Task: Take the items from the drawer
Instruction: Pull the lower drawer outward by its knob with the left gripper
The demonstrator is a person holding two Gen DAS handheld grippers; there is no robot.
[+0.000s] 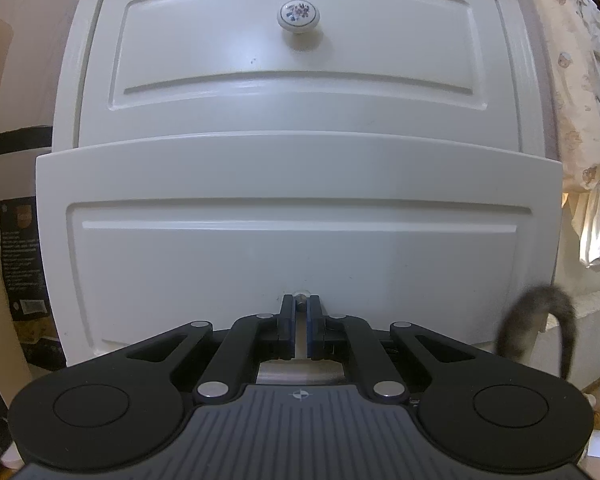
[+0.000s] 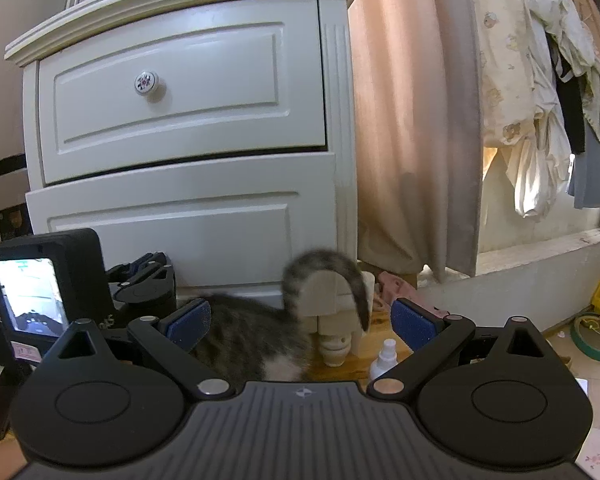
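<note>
The left gripper (image 1: pixel 300 304) is clamped tight on the lower drawer (image 1: pixel 300 248)'s small knob (image 1: pixel 301 294), the best hold. The stiff wooden drawer probably slides heavily. The right gripper (image 2: pixel 300 320) gapes wide, empty.

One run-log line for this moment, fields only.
left gripper: shut on lower drawer knob | lower drawer: partly out | right gripper: open, empty | cat: below it, by nightstand

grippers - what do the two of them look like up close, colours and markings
Both match: the left gripper and right gripper have black linkage arms with silver pivot pins, blue finger pads, round black discs either side, and a ribbed grey body with a small crosshair mark.
</note>
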